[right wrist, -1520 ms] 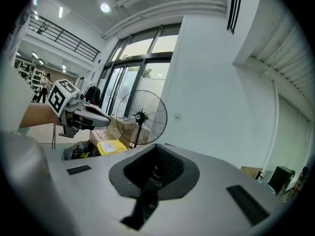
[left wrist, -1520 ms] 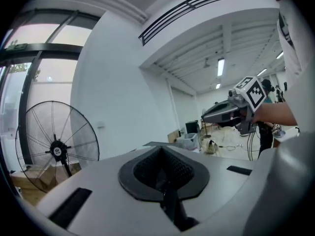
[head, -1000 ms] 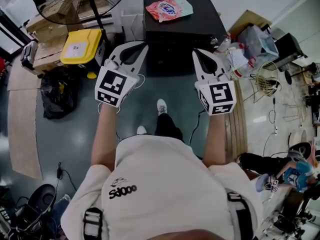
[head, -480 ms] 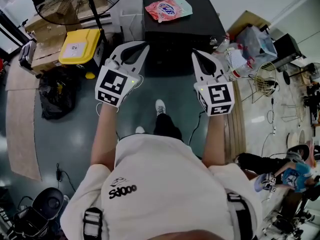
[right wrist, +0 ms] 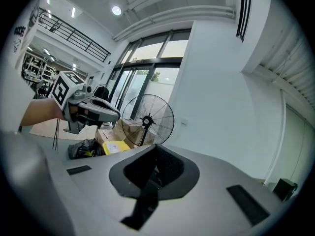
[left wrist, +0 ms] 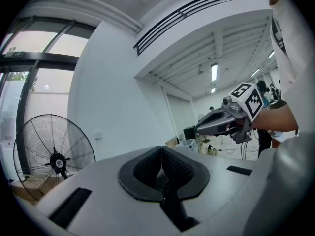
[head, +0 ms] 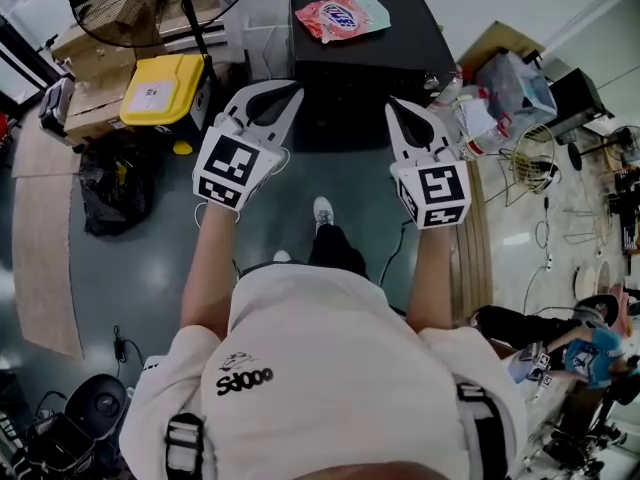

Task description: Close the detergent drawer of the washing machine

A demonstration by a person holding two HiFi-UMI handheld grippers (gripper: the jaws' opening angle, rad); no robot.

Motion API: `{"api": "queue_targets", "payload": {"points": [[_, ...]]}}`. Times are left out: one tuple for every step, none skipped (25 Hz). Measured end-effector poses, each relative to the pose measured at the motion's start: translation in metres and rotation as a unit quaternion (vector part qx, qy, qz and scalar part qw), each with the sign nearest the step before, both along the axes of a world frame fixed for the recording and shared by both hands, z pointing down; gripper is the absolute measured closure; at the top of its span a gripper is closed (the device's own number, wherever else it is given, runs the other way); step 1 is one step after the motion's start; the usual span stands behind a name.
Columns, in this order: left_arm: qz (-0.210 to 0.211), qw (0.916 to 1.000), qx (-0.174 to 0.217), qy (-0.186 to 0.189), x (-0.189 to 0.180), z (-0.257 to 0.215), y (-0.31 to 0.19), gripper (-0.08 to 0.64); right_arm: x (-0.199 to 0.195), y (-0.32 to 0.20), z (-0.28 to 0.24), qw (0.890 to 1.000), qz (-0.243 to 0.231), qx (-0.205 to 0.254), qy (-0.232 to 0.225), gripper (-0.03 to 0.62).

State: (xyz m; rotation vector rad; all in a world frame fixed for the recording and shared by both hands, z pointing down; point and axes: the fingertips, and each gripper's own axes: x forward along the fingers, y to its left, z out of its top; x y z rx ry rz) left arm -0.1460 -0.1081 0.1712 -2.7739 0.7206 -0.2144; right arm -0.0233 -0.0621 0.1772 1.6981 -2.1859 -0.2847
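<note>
Drawer out of sight; both tongs shut and empty.
The washing machine (head: 365, 63) stands ahead of the person with a pouch (head: 338, 16) at its top's back edge. Its front face is hidden, so the drawer could be open or already pushed home. The left tongs (head: 292, 91) and right tongs (head: 392, 104) hover near the front corners. Same pose as the earlier frames.

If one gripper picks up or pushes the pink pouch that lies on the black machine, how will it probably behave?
The pink pouch looks like a soft film bag with an uneven outline, so it would probably sag when lifted, not stay stiff. It lies flat on the black machine, so a push should slide it rather than roll it.
</note>
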Motion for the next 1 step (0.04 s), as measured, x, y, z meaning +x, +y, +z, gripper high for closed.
{"api": "queue_targets", "payload": {"points": [[0.002,1.0,0.001,0.0,0.0006,-0.0006,0.0002,0.541,0.0004,-0.0008,0.0,1.0,0.0,0.0,-0.001,0.586]]}}
